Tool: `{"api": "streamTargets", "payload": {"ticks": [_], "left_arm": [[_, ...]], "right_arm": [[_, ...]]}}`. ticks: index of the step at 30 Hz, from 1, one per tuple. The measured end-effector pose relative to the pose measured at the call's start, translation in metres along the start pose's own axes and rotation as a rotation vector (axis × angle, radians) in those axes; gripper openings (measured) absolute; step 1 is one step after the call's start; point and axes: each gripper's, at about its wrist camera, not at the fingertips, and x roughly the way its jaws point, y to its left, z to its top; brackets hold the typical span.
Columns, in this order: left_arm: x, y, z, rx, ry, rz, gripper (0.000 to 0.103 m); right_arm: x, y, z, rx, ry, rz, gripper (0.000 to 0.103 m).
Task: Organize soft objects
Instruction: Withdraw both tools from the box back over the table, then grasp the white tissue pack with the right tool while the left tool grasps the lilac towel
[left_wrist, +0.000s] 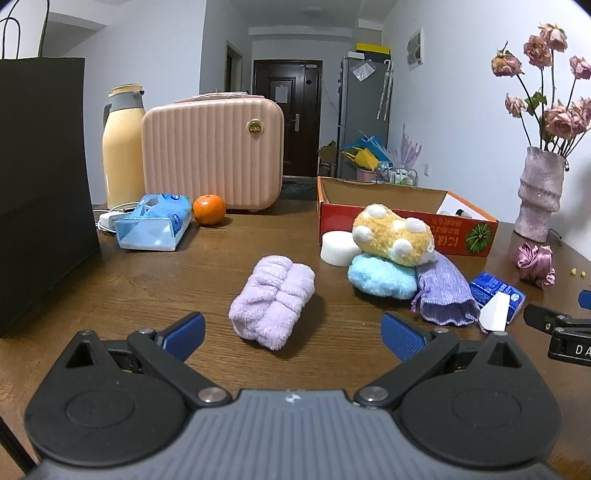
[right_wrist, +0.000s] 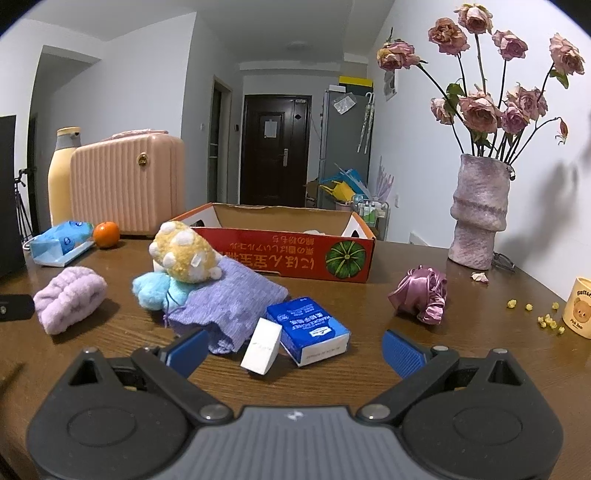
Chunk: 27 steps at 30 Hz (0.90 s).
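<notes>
Towel lies just ahead between the wide-open, empty left gripper, so, I judge, advance low, straddle its middle, squeeze gently; right gripper, equally agape and empty, faces the tissue pack

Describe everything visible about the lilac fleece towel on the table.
The lilac fleece towel is a plush, ribbed cloth folded into a compact bundle with creases across its top. It lies flat on the wooden table, apart from the other soft things to its right, touching only the tabletop. The open left gripper sits just short of it, fingers clear of the fabric. The right wrist view shows it at far left.
</notes>
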Motion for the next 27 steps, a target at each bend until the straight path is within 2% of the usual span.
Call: {"api": "streamTargets", "payload": {"ticks": [6, 8, 10, 15, 19, 23, 27], "left_arm": [[0.002, 0.001, 0.0, -0.007, 0.008, 0.001, 0.103], [0.003, 0.002, 0.0, -0.012, 0.012, 0.003, 0.103], [0.004, 0.004, 0.0, -0.018, 0.017, 0.001, 0.103], [0.004, 0.006, 0.0, -0.026, 0.017, 0.001, 0.103], [0.004, 0.006, 0.001, -0.029, 0.018, -0.002, 0.103], [0.005, 0.008, 0.001, -0.039, 0.023, 0.0, 0.103], [0.008, 0.011, 0.002, -0.051, 0.028, 0.006, 0.103]], "right_arm": [[0.004, 0.001, -0.001, -0.004, 0.014, 0.002, 0.1], [0.006, 0.003, -0.002, -0.019, 0.018, 0.007, 0.097], [0.012, 0.007, -0.003, -0.04, 0.036, 0.018, 0.085], [0.035, 0.012, -0.002, -0.042, 0.124, 0.033, 0.073], [0.053, 0.011, 0.0, -0.024, 0.158, 0.022, 0.055], [0.071, 0.009, 0.003, 0.011, 0.197, 0.044, 0.048], [0.08, 0.009, 0.006, 0.022, 0.205, 0.058, 0.018]]}}
